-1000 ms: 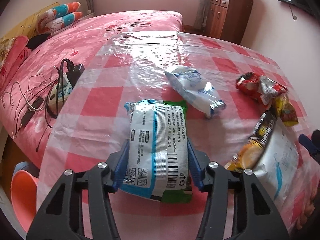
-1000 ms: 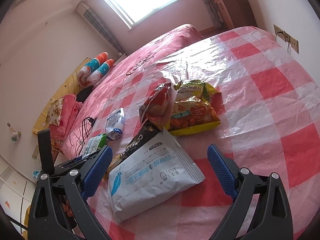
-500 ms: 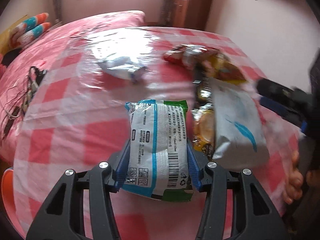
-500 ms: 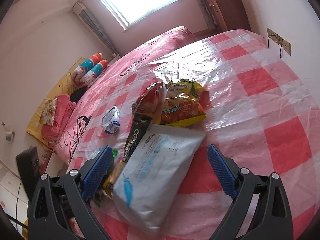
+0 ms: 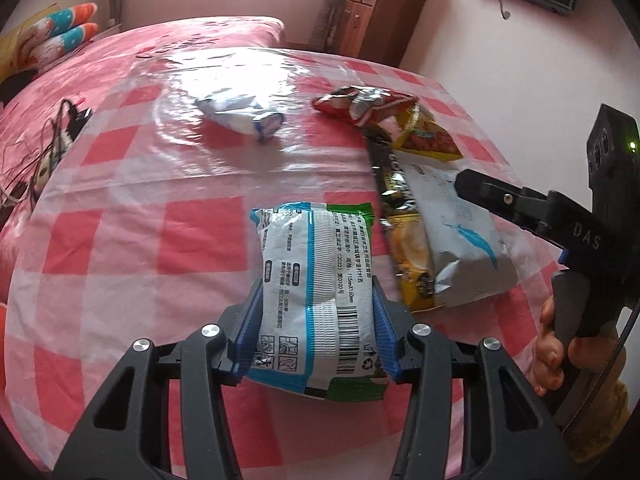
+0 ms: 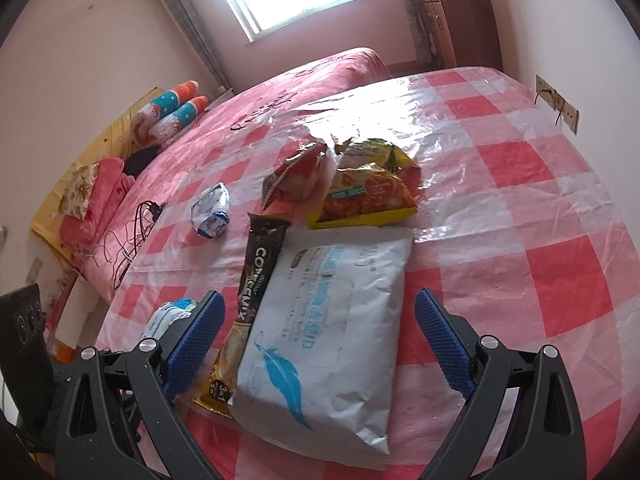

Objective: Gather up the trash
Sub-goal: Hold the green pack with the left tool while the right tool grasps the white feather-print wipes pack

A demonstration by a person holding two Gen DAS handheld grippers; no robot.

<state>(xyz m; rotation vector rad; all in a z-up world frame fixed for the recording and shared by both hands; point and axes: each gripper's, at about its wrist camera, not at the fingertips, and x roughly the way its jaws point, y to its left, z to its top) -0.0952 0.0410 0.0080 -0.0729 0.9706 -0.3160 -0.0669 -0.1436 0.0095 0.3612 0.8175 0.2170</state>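
My left gripper [image 5: 316, 296] is shut on a white, blue and green packet [image 5: 316, 248], its jaws still closing as the blue pads squeeze both sides. That packet [image 6: 170, 314] also shows at the lower left of the right wrist view. My right gripper [image 6: 318, 304] is open, and a white pack with a blue feather [image 6: 332, 320] lies between its pads without touching them. A black coffee sachet [image 6: 260, 272] sits partly under this pack. Beyond lie a yellow snack bag [image 6: 364, 196], a red bag [image 6: 296, 176] and a small white-blue wrapper [image 6: 210, 212].
A pink-checked plastic sheet [image 5: 132, 240] covers the bed. Cables and a power strip [image 5: 60, 136] lie at its left edge. A wooden cabinet [image 5: 372, 20] stands at the back. A person's hand [image 5: 552, 344] holds the right gripper's handle. There is a wall socket [image 6: 556, 108] at the right.
My left gripper has carried its packet to the right, up beside the pile. The white feather pack has turned lengthwise between the right gripper's open jaws.
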